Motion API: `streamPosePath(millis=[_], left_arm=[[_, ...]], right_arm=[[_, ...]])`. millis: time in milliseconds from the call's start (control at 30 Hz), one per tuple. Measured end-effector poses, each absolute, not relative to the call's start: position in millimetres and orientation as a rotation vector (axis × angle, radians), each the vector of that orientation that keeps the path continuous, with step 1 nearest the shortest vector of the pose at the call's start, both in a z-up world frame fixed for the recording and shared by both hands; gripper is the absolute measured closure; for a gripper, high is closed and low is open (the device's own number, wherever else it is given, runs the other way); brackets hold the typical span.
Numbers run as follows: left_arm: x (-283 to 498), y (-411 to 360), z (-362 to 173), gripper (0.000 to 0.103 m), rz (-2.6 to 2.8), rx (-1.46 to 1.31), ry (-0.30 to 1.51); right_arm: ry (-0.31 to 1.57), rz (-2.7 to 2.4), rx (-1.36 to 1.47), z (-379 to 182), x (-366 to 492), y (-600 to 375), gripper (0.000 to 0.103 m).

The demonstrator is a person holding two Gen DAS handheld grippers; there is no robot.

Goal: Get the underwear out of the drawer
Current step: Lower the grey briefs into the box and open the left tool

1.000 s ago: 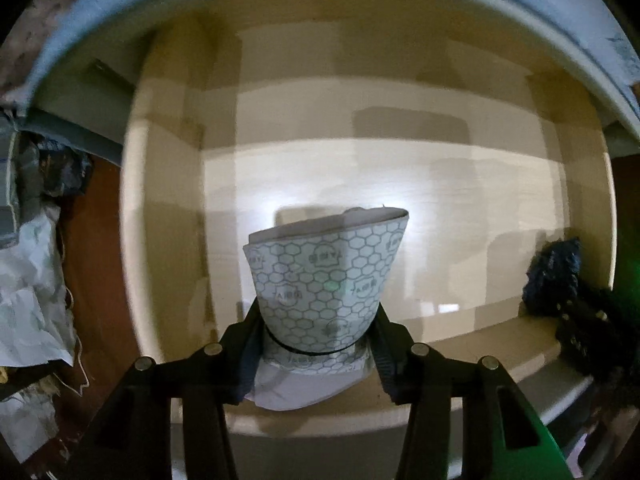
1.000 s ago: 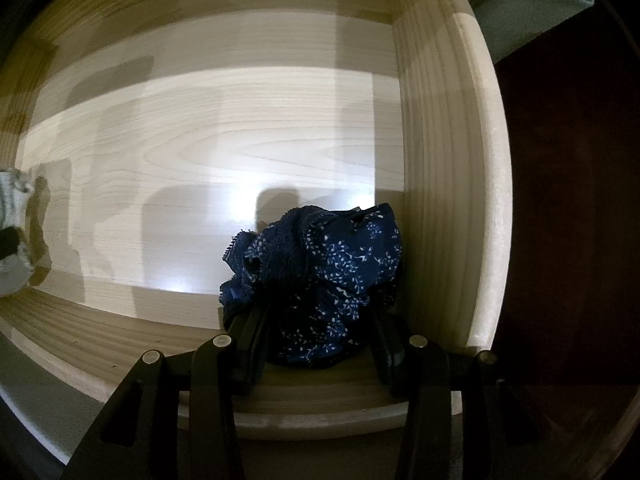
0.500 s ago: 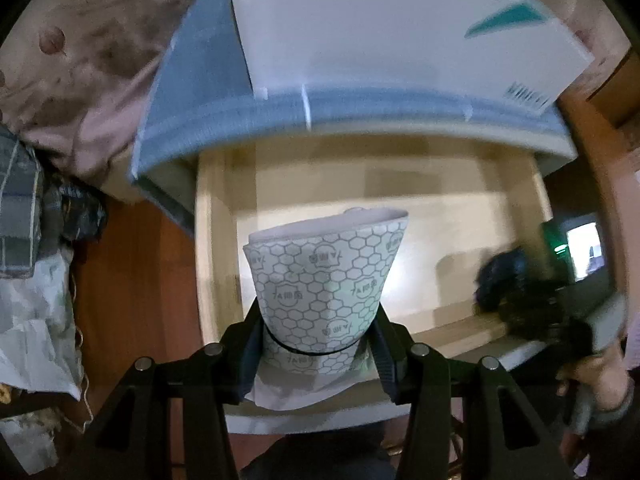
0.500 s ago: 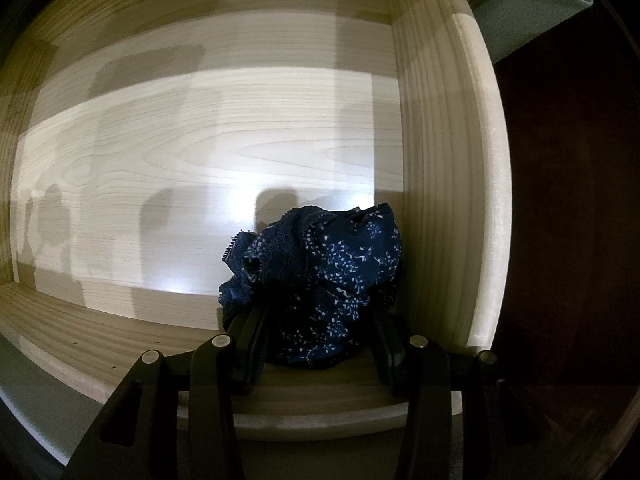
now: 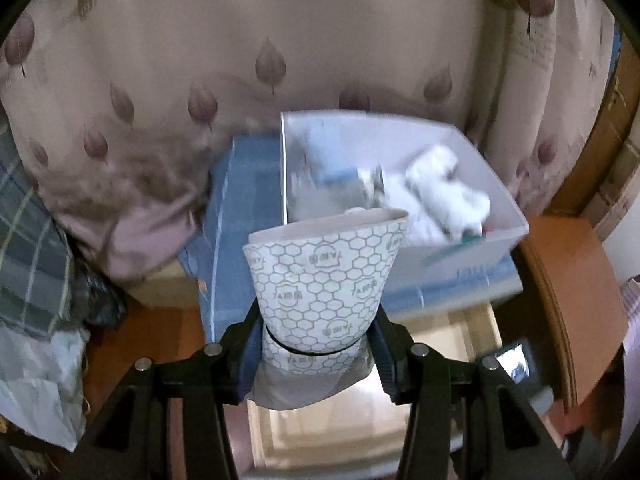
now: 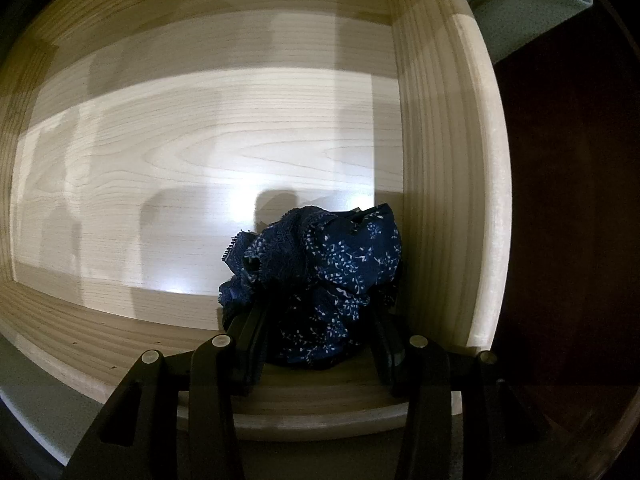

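White hexagon-print underwear (image 5: 324,300) – roll upright, flaring upward

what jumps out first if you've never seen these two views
In the left wrist view, the left gripper holds a white honeycomb-print bundle in front of an open white box. In the right wrist view, the right gripper clamps crumpled navy floral underwear in the pale wooden drawer's corner.

Pale smooth-grained wood drawer (image 6: 444,184); dark blue lace-edged cloth underwear (image 6: 332,276); white hexagon-print cloth underwear (image 5: 320,292).
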State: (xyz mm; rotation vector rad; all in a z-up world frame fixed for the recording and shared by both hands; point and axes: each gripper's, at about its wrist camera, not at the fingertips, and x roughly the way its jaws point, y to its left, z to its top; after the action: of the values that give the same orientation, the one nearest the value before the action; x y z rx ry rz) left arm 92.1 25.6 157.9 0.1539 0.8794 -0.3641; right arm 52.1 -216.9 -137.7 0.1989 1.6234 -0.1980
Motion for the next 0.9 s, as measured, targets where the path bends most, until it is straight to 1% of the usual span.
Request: streamPosePath(millis=[167,333,633,767,900], left_arm=[[122.2,2.2,179.3,0.054,-0.365,0.195,0.801],[160.6,-21.0,177.5,0.054,-0.347,0.224,0.792],[219.3,-45.3,133.4,0.054,-0.335,0.252,0.902],[228.1,-51.2,114.3,0.054,-0.323,0.27,0.93],[230.3,-55.1,108.7,0.052,-0.32,0.264,0.938]], right_arm=[[1.625,-0.198,0.199,-137.7,52.2,-216.9,0.062],[1.624,-0.198,0.199,-137.8,53.2,-216.7,0.062],[1.622,-0.198,0.199,-137.6,53.2,-217.2,0.061],[1.622,-0.198,0.199,-137.6,53.1,-217.6,0.061],[1.622,-0.198,0.199,-137.6,53.4,-217.5,0.061]])
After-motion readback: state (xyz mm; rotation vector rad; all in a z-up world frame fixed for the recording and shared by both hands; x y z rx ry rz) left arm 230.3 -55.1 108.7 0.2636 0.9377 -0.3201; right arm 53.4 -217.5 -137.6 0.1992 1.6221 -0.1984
